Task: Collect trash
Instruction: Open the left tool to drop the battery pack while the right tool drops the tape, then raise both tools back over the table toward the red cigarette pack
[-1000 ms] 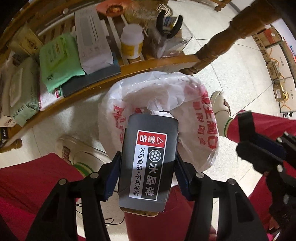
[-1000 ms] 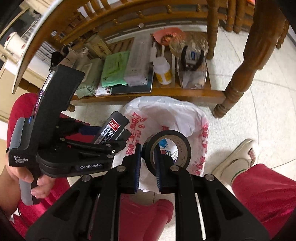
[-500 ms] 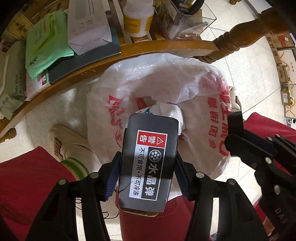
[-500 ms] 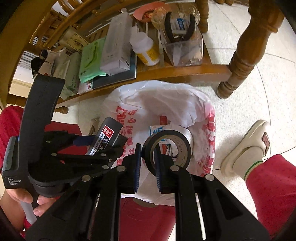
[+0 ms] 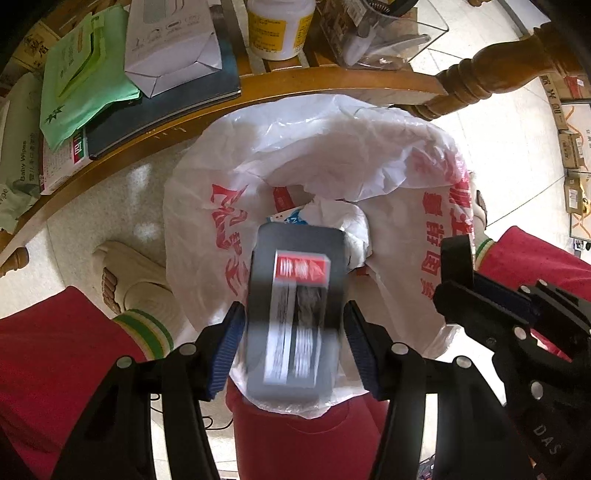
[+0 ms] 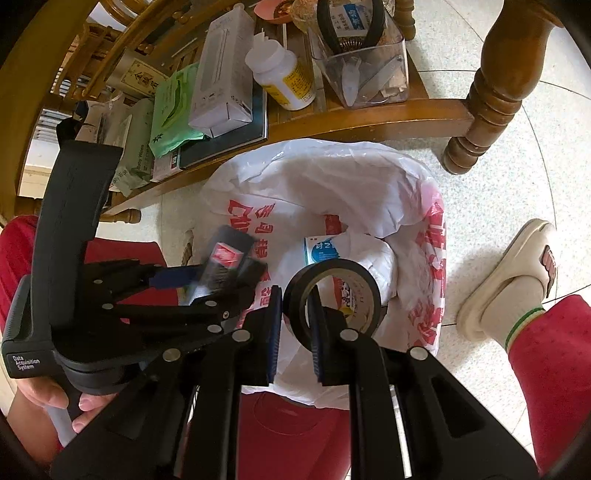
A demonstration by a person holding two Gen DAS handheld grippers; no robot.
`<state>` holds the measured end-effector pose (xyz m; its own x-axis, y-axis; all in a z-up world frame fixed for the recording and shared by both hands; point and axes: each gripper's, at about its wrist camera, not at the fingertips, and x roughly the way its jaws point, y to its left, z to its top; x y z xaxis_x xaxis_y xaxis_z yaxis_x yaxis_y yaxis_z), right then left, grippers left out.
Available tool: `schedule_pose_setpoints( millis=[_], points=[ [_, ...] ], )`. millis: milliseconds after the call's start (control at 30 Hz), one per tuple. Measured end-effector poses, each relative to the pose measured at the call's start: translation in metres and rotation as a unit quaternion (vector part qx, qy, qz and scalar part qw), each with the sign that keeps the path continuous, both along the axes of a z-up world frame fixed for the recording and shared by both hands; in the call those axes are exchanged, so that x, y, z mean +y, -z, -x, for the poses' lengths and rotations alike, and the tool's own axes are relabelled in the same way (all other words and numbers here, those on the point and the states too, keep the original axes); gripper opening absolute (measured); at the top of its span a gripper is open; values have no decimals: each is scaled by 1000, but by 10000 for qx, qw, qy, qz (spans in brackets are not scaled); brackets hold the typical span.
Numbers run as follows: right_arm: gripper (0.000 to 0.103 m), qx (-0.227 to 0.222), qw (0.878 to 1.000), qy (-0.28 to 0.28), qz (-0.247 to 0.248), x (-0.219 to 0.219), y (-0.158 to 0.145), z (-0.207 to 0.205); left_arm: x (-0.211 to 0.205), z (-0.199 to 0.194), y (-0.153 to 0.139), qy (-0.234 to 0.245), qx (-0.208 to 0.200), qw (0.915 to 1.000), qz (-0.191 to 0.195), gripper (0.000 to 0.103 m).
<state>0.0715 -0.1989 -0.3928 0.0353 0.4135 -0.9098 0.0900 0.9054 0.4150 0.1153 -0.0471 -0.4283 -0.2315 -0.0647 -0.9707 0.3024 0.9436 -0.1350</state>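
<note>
A dark box with a red and white warning label (image 5: pixel 295 317) sits between the pads of my left gripper (image 5: pixel 293 314). The box is motion-blurred and slipping down as the jaws open; small gaps show beside it. Directly below gapes a white plastic bag with red print (image 5: pixel 332 155), lining a red bin (image 5: pixel 306 443). My right gripper (image 6: pixel 295 295) pinches the wall of a black tape roll (image 6: pixel 332 299) over the same bag (image 6: pixel 332 177), its jaws just starting to open. The left gripper (image 6: pixel 221 280) and the box (image 6: pixel 225 258) appear beside it. A blue-white carton (image 6: pixel 323 251) and crumpled paper lie in the bag.
A low wooden shelf (image 5: pixel 332 79) runs behind the bin, carrying a white bottle (image 5: pixel 277 29), a white carton (image 5: pixel 173 40), a green pack (image 5: pixel 81 77) and a clear tub (image 6: pixel 362 66). A turned table leg (image 6: pixel 491 99) stands at right. A person's red trouser legs and slippers (image 6: pixel 517 273) flank the bin.
Both grippers have sunk closer to the bag's mouth. The dark box, sharp and firmly held before, is now blurred and sliding down between the widened left jaws. The tape roll stays in place.
</note>
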Motion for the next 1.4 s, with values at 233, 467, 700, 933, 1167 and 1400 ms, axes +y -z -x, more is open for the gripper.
schedule_pose_setpoints(
  millis=[233,467,700,933,1167,1400],
  points=[
    [39,-58,9999,-10,113,1,-1,-1,6,-4,-1,-173,-25,9998,-73,67],
    [39,-88,9999,16,146,1,-1,0,4,-2,-2,-154,-50,9998,-85,67],
    [39,-118,9998,5,176,1,-4,0,5,-2,-5,-135,-107,9998,-118,67],
    [46,-283,9992,-22,266,2,-16,4,7,3,-17,-61,-292,9993,-227,69],
    [56,-866,9960,32,222,-9,-79,23,18,22,-74,163,-768,9967,-203,73],
    [87,-1976,9782,-447,458,-27,-207,37,40,41,-213,951,-2058,9739,100,82]
  ],
)
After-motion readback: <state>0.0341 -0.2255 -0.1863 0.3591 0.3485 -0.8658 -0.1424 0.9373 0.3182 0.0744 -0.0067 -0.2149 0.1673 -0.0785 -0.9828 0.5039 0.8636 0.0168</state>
